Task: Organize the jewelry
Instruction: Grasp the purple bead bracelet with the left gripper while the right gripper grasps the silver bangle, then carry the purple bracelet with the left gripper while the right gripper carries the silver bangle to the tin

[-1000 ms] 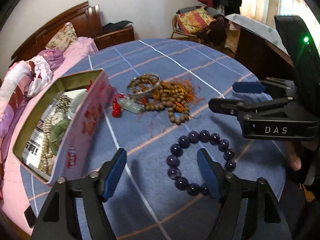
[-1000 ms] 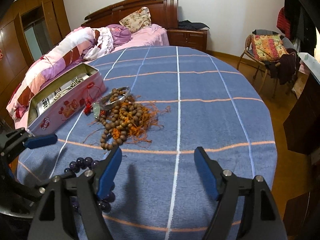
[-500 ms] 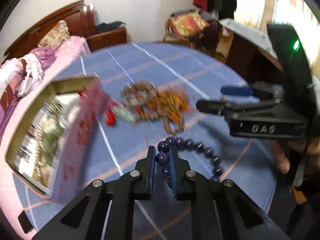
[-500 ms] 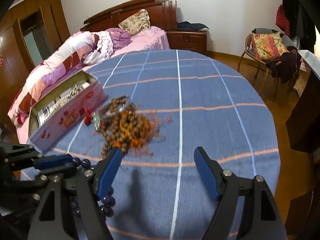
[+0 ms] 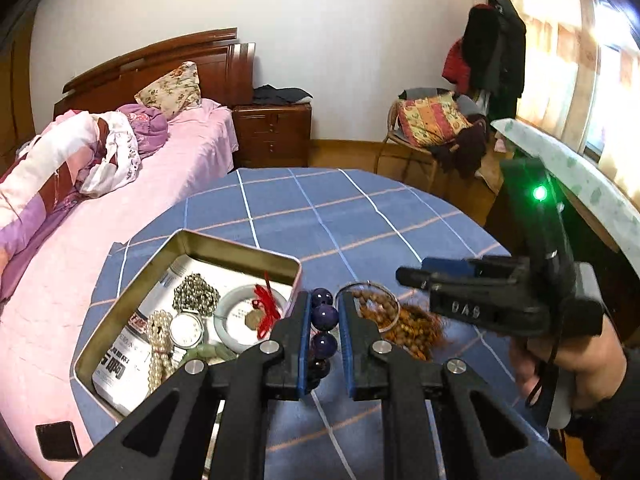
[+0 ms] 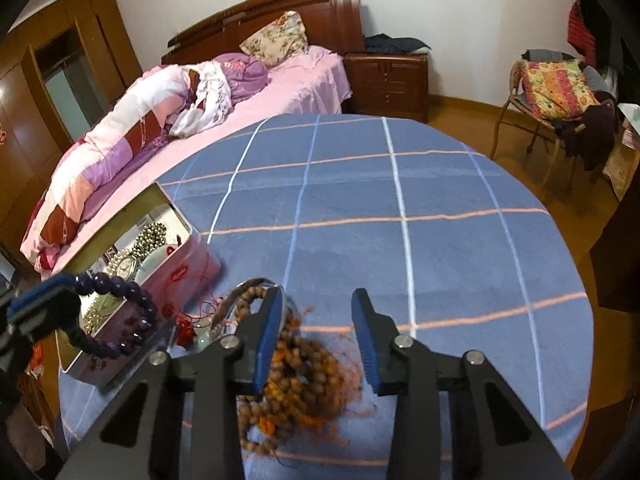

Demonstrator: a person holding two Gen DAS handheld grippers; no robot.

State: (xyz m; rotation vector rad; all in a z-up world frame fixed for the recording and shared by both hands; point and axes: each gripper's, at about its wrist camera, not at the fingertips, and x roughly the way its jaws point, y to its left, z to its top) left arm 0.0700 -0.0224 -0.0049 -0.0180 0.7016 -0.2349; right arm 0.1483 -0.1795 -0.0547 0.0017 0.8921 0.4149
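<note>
The purple bead bracelet [image 5: 322, 330] is clenched between the blue pads of the left hand-held gripper [image 5: 323, 320], hanging clear of the blue checked worktop [image 5: 360, 216] just beside the open tin box [image 5: 132, 292] of jewelry. The right hand-held gripper [image 6: 316, 328] has just been closing, yet its jaws grasp nothing, standing apart over the heap of brown wooden beads [image 6: 312, 376] with orange tassels.
</note>
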